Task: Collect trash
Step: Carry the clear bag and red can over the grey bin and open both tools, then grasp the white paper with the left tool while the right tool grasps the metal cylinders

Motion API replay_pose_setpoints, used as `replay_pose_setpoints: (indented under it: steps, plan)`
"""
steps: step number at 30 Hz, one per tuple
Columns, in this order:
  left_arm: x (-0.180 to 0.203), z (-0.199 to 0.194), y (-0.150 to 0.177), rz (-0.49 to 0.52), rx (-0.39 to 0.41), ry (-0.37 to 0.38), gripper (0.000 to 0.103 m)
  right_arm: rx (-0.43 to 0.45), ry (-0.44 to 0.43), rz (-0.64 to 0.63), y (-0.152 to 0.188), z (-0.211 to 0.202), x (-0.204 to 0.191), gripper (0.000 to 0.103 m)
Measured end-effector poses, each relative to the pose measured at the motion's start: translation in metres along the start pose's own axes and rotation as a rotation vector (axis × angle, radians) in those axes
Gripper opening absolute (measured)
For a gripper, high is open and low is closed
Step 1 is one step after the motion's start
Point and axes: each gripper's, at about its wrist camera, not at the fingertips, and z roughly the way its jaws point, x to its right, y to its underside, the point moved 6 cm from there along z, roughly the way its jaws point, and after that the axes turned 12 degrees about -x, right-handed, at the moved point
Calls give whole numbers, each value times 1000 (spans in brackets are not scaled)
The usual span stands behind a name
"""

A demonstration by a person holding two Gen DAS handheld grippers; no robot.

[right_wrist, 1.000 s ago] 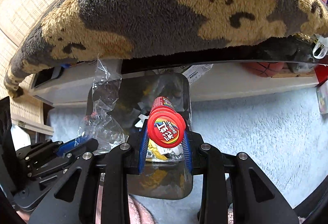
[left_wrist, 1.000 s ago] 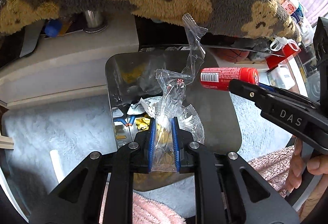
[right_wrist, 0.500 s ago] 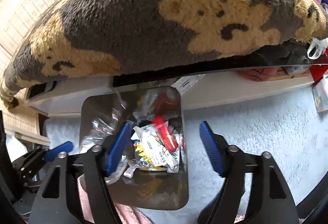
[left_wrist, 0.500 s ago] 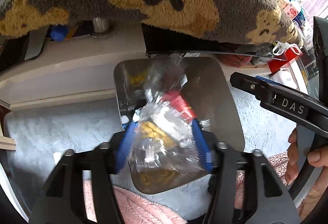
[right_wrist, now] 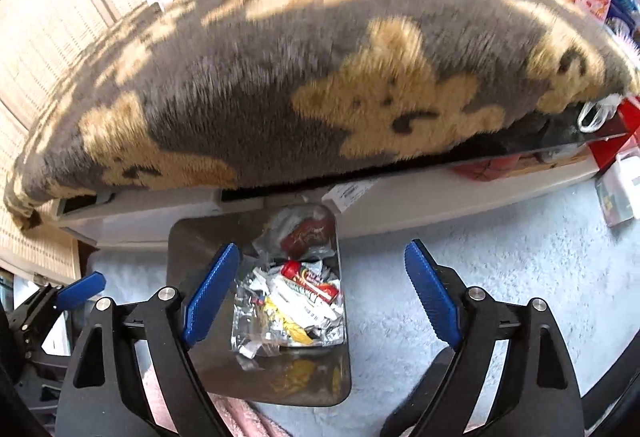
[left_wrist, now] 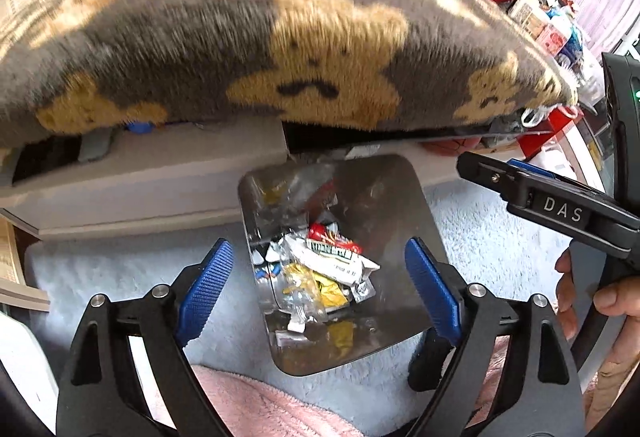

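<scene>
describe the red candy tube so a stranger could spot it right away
Below the bear-print blanket a shiny metal bin stands on the pale carpet. The red candy tube lies on top of its wrappers, the only rigid cylinder among crumpled plastic.

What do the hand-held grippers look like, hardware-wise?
Both the left hand-held gripper and right hand-held gripper have black plastic linkage arms with silver pivot bolts and blue ribbed finger pads. The right one's side reads "DAS" in white. A bare hand holds it; no cables or sleeves visible.
</scene>
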Motion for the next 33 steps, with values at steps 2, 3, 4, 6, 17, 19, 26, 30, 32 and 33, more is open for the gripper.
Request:
replay_pose_setpoints:
  steps: [2, 3, 4, 6, 17, 19, 26, 30, 32, 33]
  plan:
    - [-2, -12, -4, 2, 22, -4, 86, 32, 7, -6, -7, -17, 0, 91]
    - [-2, -21, -9, 4, 41, -8, 86, 49, 10, -9, -12, -26, -1, 91]
    - [-3, -30, -11, 3, 55, -11, 87, 76, 14, -12, -19, -38, -2, 93]
    - [-5, -46, -20, 3, 89, -13, 90, 114, 18, -17, -31, -56, -4, 95]
    - [-27, -112, -85, -3, 223, -73, 92, 237, 31, -74, -112, -114, -31, 96]
    - [-33, -118, -96, -6, 240, -78, 92, 246, 32, -87, -126, -116, -40, 96]
    - [-62, -119, -153, -39, 280, -84, 92, 264, 22, -97, -180, -111, -56, 96]
    - [-80, -112, -195, -52, 299, -94, 88, 274, 3, -106, -206, -95, -65, 96]
    - [-85, -108, -211, -47, 296, -95, 81, 269, -3, -114, -214, -85, -68, 96]
    - [-87, -105, -224, -41, 295, -100, 77, 263, -4, -118, -220, -77, -70, 96]
